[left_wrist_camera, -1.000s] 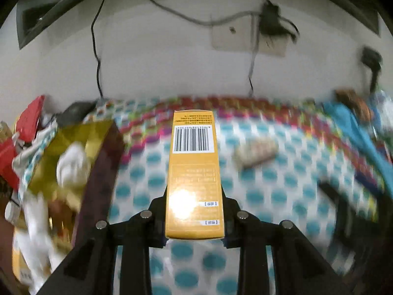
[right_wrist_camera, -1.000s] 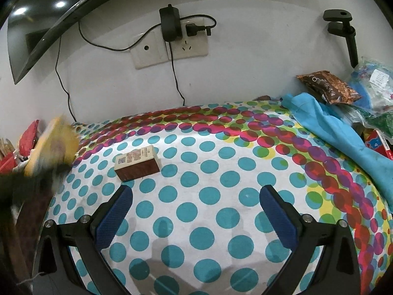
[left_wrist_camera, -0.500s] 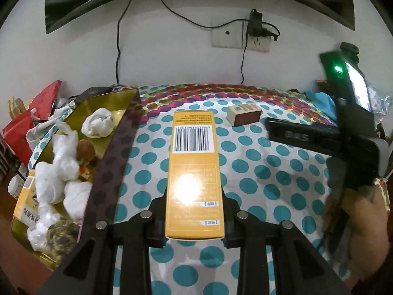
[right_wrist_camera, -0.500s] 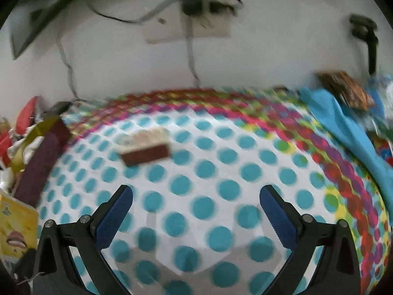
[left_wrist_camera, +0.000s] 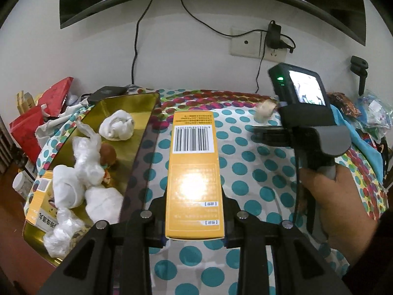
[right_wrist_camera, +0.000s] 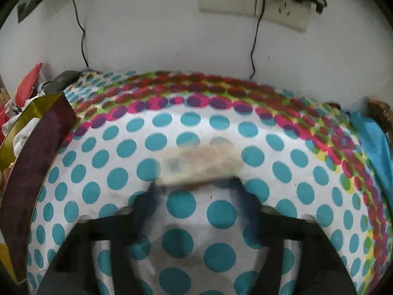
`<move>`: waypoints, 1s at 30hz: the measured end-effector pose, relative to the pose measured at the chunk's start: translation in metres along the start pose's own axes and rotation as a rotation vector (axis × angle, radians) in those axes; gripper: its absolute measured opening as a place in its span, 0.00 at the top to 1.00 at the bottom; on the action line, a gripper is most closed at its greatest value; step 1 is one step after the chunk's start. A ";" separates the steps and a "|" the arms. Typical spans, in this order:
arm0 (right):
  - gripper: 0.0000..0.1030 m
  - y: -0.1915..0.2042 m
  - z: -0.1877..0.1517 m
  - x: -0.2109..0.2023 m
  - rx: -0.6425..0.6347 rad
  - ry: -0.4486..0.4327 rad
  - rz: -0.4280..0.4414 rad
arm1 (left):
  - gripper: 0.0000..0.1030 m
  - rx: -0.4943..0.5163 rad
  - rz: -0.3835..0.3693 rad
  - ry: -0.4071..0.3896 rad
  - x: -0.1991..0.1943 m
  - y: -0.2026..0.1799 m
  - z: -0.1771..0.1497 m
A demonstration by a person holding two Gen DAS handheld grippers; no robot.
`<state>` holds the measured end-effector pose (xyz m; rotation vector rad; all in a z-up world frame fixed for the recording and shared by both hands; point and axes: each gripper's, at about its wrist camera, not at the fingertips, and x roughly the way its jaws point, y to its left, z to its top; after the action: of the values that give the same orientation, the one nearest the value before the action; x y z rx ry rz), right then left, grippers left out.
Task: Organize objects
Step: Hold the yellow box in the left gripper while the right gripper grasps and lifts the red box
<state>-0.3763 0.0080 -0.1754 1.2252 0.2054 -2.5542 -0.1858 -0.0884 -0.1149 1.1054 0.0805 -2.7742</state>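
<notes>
My left gripper [left_wrist_camera: 194, 223] is shut on a long orange box [left_wrist_camera: 194, 172] with a barcode, held above the dotted tablecloth just right of a gold tray [left_wrist_camera: 137, 103]. The tray holds white wrapped bundles [left_wrist_camera: 118, 125] and another orange box [left_wrist_camera: 39, 204]. My right gripper [right_wrist_camera: 196, 186] is over a small brown box [right_wrist_camera: 199, 164], which is heavily blurred; its fingers [right_wrist_camera: 145, 204] stand at the box's near edge, and the blur hides whether they touch it. In the left wrist view the right gripper body [left_wrist_camera: 307, 113] shows, with the small box [left_wrist_camera: 264, 109] beyond it.
The gold tray's dark side wall [right_wrist_camera: 32, 162] lies at the left. Red bags [left_wrist_camera: 36, 123] and clutter sit beyond it. A blue cloth [right_wrist_camera: 371, 145] and snack packets [left_wrist_camera: 343, 103] lie at the right. A wall with sockets [left_wrist_camera: 258, 44] and cables stands behind the table.
My right gripper has moved forward and down to the small brown box, and its fingers have come closer together. My left gripper still holds the orange box, almost unmoved beside the tray.
</notes>
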 end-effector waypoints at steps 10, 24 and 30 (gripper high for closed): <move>0.94 -0.009 -0.025 -0.035 0.062 -0.079 0.079 | 0.71 0.027 0.013 -0.010 -0.011 -0.007 -0.005; 0.02 -0.080 0.079 0.008 0.004 -0.097 0.005 | 0.71 0.015 -0.127 0.033 0.003 -0.012 -0.011; 0.54 -0.086 0.110 0.074 -0.039 0.002 -0.041 | 0.71 -0.018 -0.154 0.075 0.020 -0.001 -0.012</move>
<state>-0.5296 0.0457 -0.1640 1.2218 0.2829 -2.5713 -0.1923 -0.0887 -0.1368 1.2486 0.2072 -2.8583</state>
